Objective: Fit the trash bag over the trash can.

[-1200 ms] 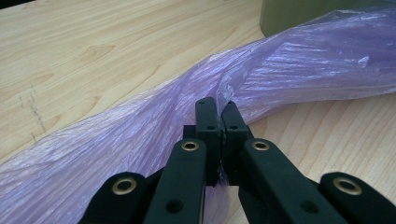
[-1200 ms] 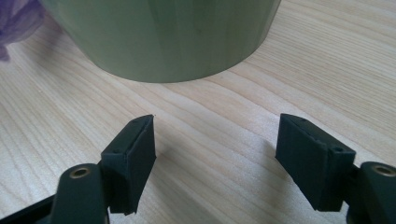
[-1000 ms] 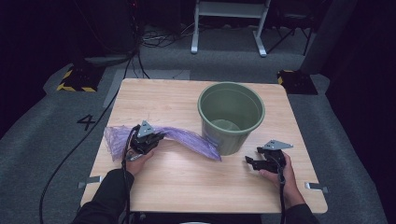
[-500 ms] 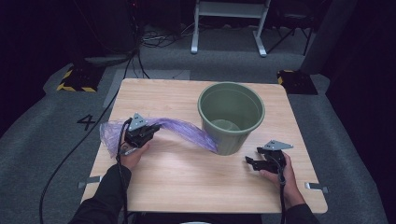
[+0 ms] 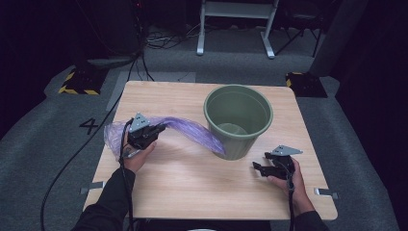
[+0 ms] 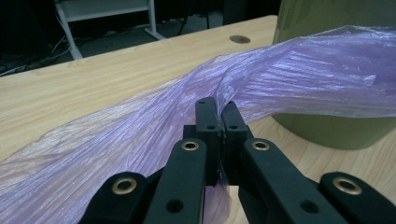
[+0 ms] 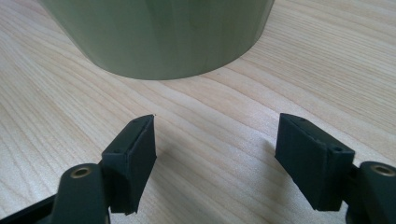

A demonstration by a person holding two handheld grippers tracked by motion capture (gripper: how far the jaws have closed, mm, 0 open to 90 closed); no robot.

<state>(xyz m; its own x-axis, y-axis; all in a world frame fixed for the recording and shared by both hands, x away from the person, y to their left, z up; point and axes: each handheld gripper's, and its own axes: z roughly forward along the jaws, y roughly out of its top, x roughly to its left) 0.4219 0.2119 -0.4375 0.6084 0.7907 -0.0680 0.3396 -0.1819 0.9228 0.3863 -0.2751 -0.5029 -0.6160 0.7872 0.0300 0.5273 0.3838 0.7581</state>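
Note:
A thin purple plastic bag stretches across the wooden table from its left side to the foot of a green bucket. My left gripper is shut on the bag's middle, lifted a little off the table. In the left gripper view the jaws pinch a fold of the purple bag at my left gripper, with the green bucket behind. My right gripper rests open near the table's front right, pointing toward the bucket. In the right gripper view my right gripper holds nothing, and the bucket stands just ahead.
The wooden table has free surface at the front and centre. A small round hole sits in the tabletop near the bucket. A white metal stand and cables lie on the floor beyond the far edge.
My left gripper has risen and shifted left with the purple bag, pulling it taut into an arch. The right gripper has stayed where it was.

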